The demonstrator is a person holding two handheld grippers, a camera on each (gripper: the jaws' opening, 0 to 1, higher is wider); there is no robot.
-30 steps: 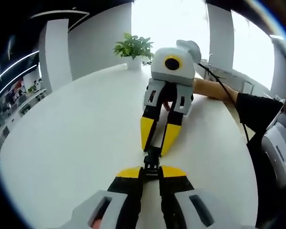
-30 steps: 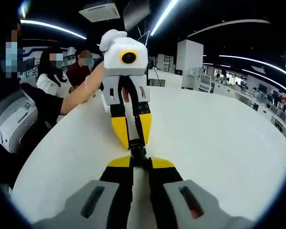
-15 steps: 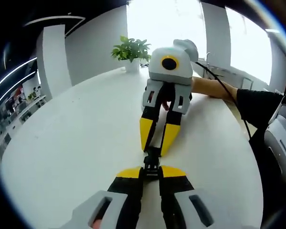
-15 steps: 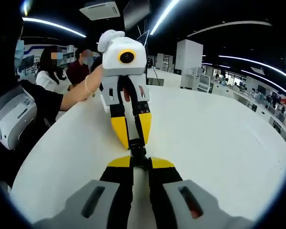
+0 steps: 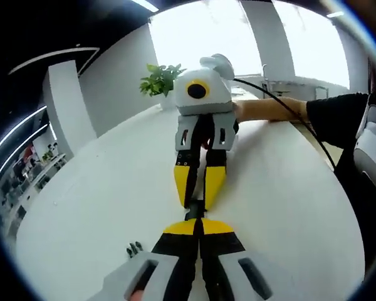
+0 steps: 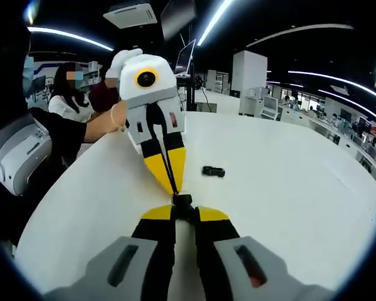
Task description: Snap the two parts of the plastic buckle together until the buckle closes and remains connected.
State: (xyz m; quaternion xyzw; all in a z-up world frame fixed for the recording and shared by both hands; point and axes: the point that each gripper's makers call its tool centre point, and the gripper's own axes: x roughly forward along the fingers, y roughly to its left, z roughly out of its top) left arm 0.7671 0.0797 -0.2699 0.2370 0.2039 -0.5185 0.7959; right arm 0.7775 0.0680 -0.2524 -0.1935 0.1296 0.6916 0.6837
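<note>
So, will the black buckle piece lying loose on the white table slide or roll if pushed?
Probably slides: the buckle piece lies flat on the smooth table. It looks like small, rigid plastic, so it is likely light and easily flicked away.

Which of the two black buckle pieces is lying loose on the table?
The loose piece lies on the white table, beside the left gripper and touching neither gripper. The held piece is pinched in the right gripper.

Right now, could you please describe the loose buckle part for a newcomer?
On the white table, look beside the left claw. The loose buckle part is the small black piece lying alone on the tabletop; the other black piece sits in the right claw.
</note>
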